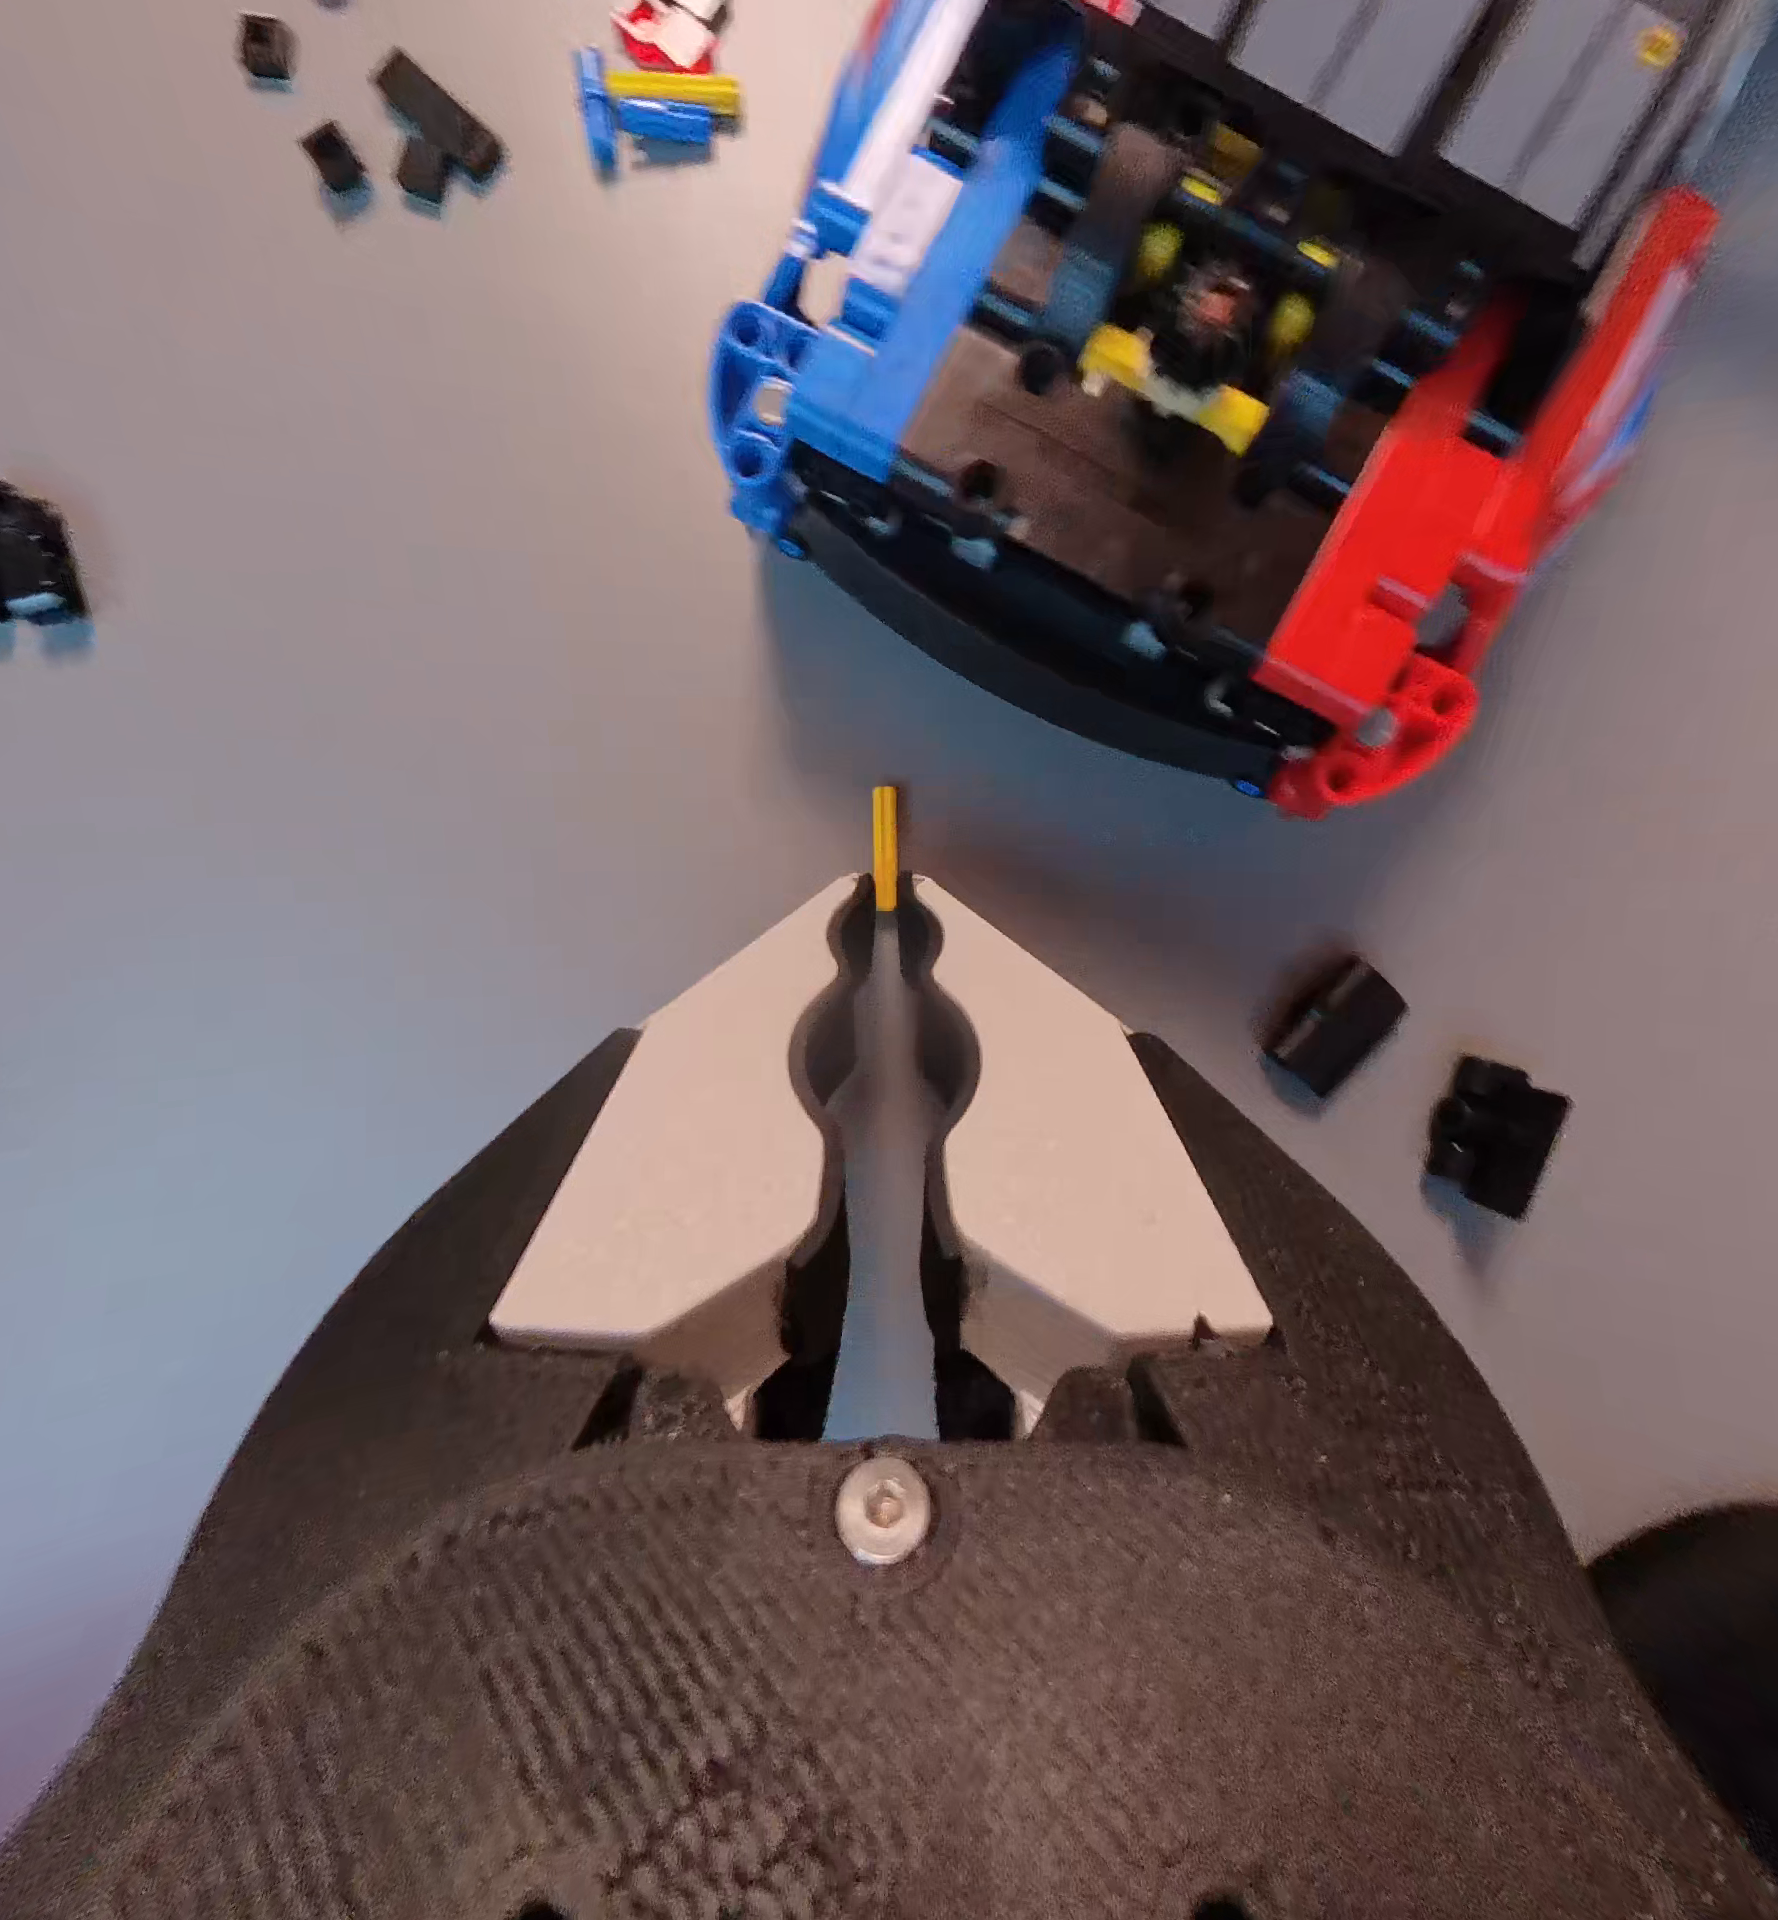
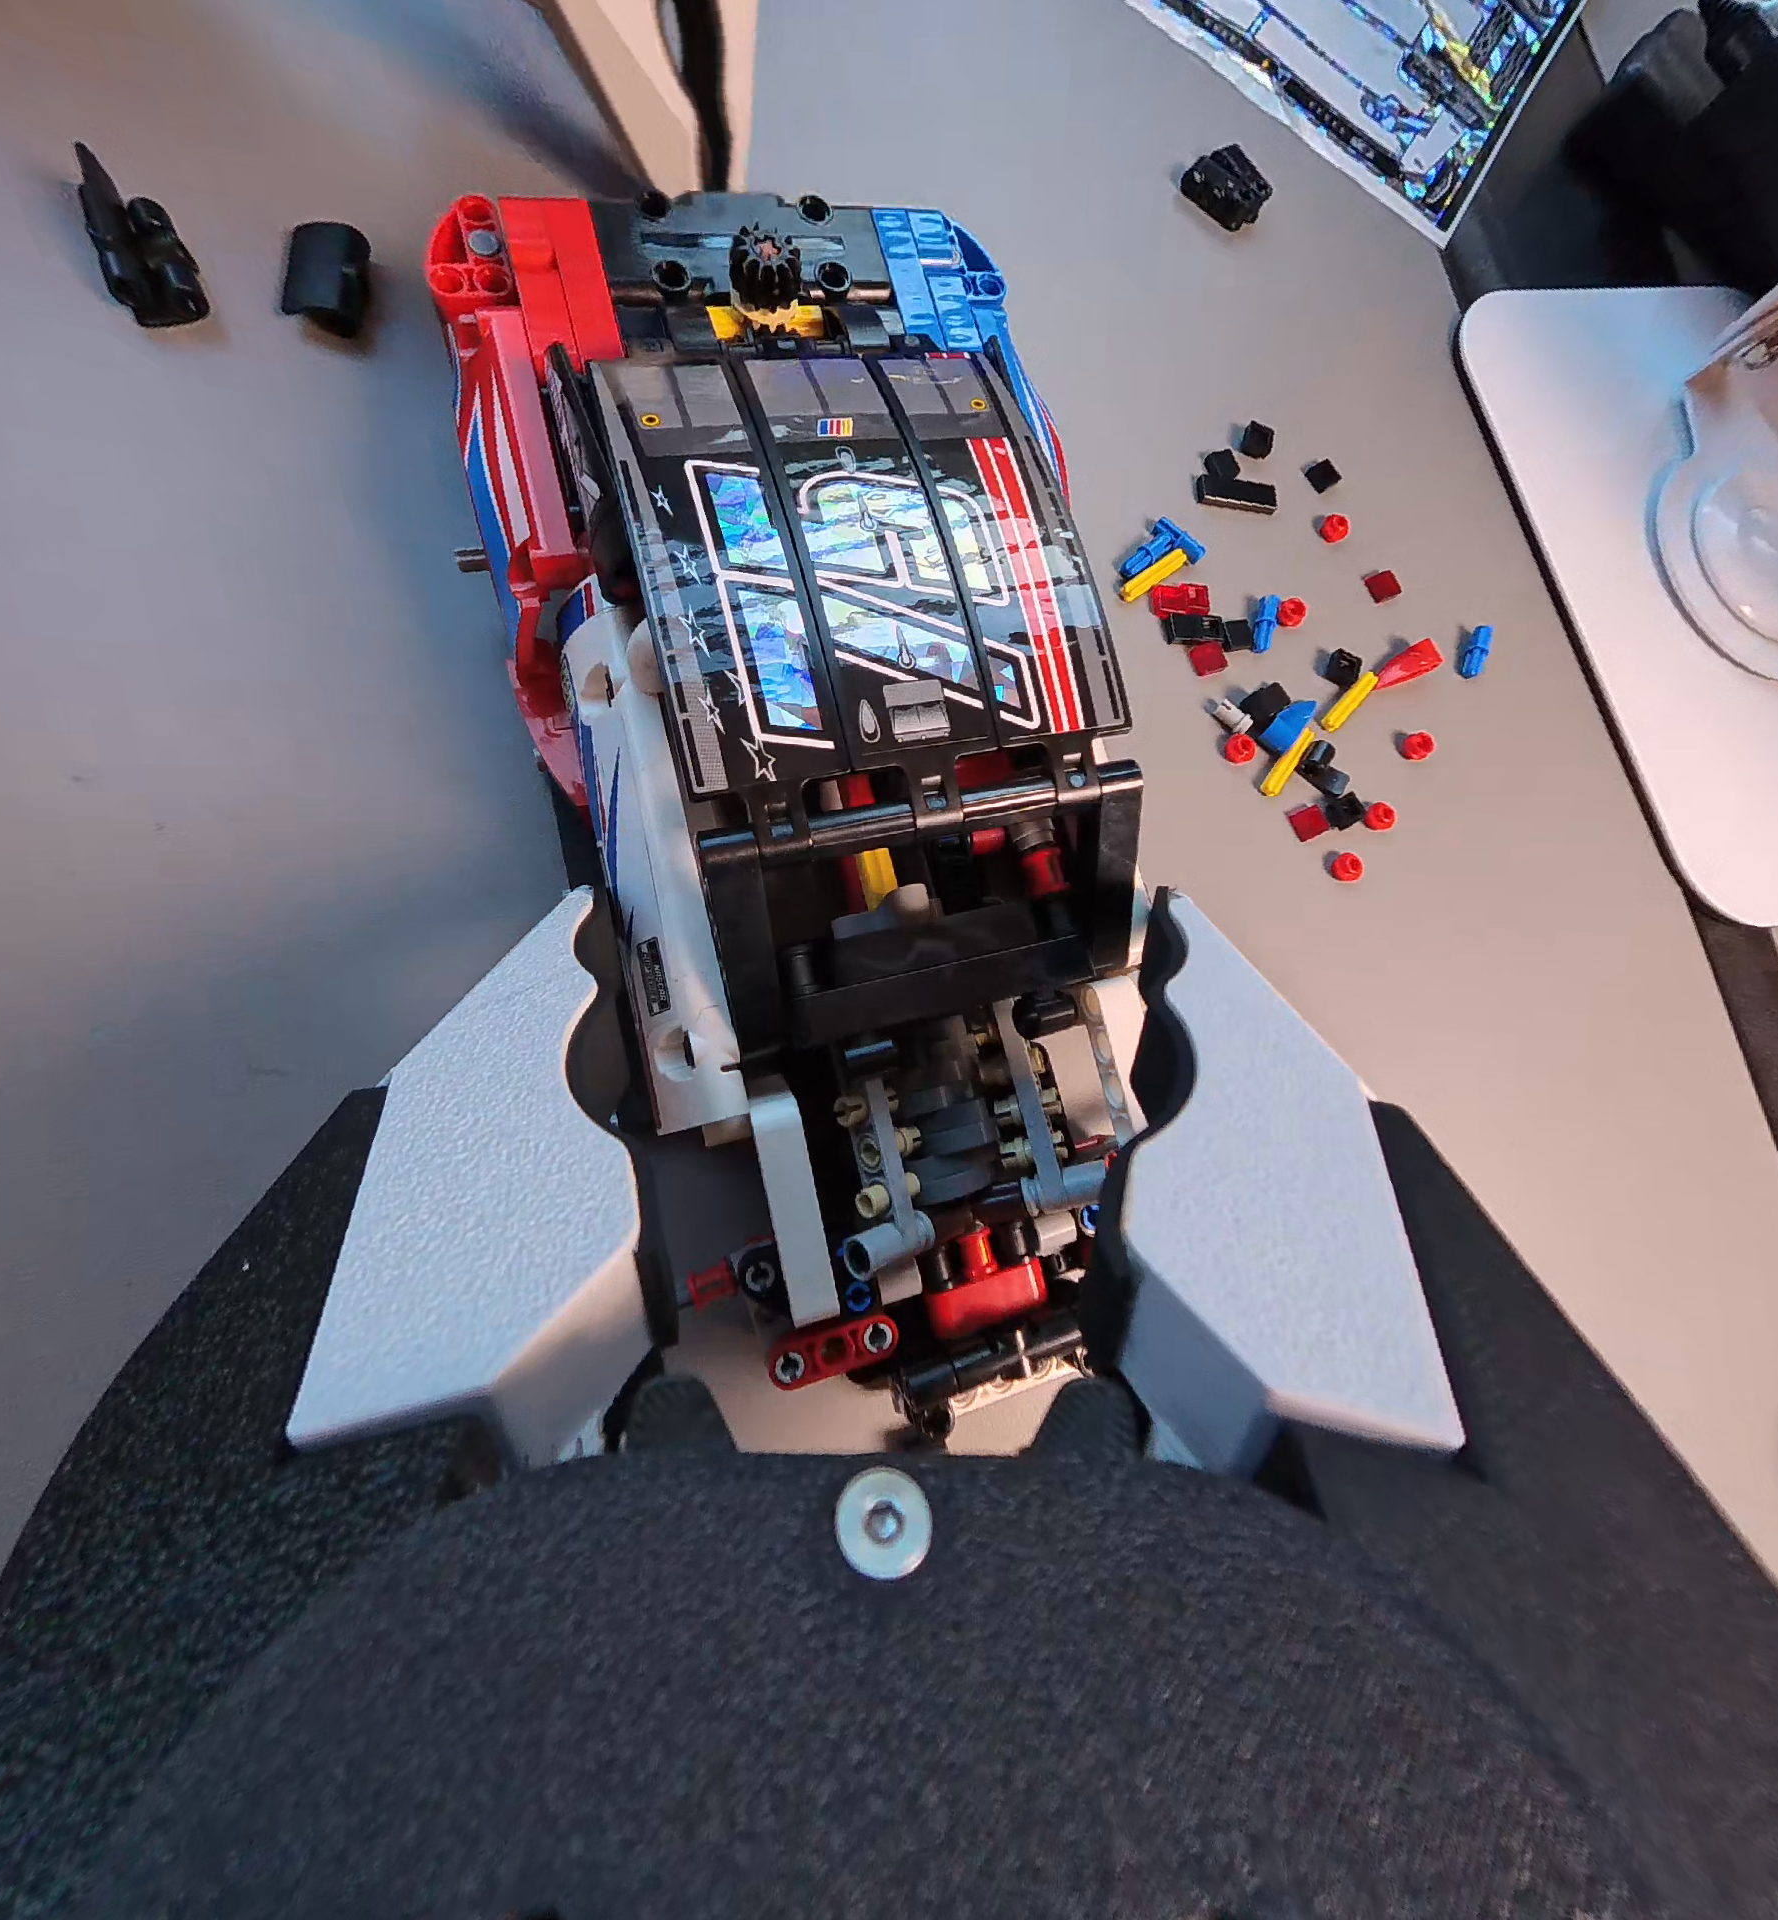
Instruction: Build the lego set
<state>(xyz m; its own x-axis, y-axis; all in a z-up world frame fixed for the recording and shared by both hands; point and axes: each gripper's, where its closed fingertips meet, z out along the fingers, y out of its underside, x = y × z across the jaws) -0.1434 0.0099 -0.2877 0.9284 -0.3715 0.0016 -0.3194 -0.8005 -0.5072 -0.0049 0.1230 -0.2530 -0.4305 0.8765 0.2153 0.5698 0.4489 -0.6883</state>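
1. Left wrist view: the left tongs [image 1: 885, 883], mid-frame, are clenched on a thin yellow rod [image 1: 884, 844] that sticks out past their tips.
2. The toy car [image 1: 1217, 416] sits in the upper right, apart from the rod, on the grey table [image 1: 345, 831].
3. Right wrist view: the right tongs [image 2: 869, 914] grasp the toy car [image 2: 864, 582] at its near end, one finger on each side.
4. Loose small pieces [image 2: 1300, 665] lie scattered right of the car.

the left gripper [image 1: 886, 883] has its fingers pinched together on a thin yellow axle [image 1: 884, 847]. the right gripper [image 2: 880, 925] stands wide, its fingers against both sides of the lego car [image 2: 843, 665].
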